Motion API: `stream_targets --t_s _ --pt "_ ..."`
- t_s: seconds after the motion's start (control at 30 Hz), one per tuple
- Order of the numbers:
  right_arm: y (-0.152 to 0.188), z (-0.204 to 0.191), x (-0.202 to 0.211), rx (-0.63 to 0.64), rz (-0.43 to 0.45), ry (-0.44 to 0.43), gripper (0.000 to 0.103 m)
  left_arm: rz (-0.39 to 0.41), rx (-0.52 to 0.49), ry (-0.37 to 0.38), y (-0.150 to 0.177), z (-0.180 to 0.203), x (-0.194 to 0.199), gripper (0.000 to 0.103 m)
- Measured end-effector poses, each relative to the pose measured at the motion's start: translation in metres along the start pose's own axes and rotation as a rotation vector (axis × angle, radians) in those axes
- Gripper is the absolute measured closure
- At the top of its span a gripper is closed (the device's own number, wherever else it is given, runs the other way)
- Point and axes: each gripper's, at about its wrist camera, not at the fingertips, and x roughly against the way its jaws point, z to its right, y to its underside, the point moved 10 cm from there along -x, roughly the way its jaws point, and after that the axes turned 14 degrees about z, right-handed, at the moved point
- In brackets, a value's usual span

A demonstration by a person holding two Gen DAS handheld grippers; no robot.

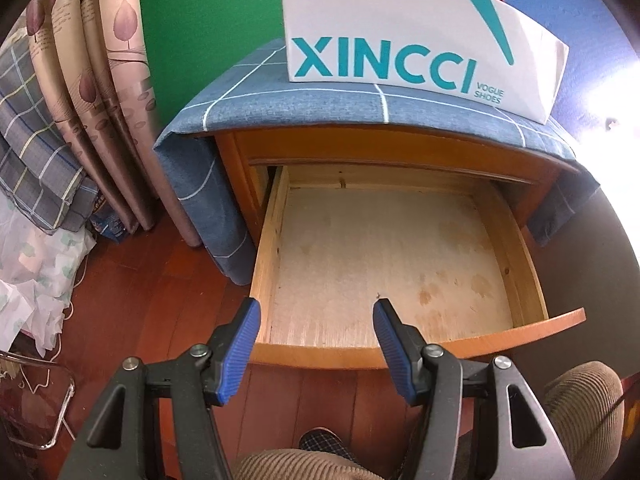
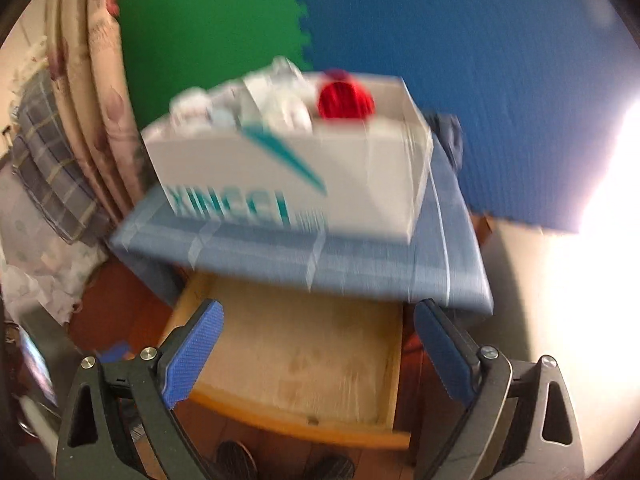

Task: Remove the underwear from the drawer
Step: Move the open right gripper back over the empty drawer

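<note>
Both grippers sit closest to the lens, hanging over the pulled-out pale wooden drawer point(image 1: 384, 264) of the orange-brown nightstand. Honestly, that drawer looks bare, just a stained plywood bottom, no underwear anywhere in it. Up on the nightstand's blue checked cloth point(image 1: 248, 92) sits a white cardboard shoebox with teal lettering point(image 1: 400, 28), and the right view shows a red bundle point(image 2: 345, 100) and whitish fabric point(image 2: 276, 96) inside it, too blurred to name.

Risk from here, I'd guess: reaching into a drawer with nothing to grab, or bumping its curved front edge.

Left gripper point(image 1: 316, 344) is spread about halfway, pinching nothing. Right gripper point(image 2: 316, 352) is spread wide, also holding nothing.
</note>
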Motion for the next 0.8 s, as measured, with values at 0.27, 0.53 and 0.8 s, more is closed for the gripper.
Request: stream_targets --t_s 0.27,0.53,0.8 --pt "0.085 0.005 -0.014 -0.060 -0.100 0.082 0.008 0.009 -0.021 0.010 0.003 0.008 0.003 0.043" --pt "0.116 -0.004 -0.029 -0.090 -0.176 0.060 0.008 0.001 -0.040 0.010 0.006 0.011 0.000 0.043" --pt "0.127 -0.007 -0.035 -0.081 -0.201 0.057 0.008 -0.016 -0.037 0.015 0.011 0.013 -0.003 0.043"
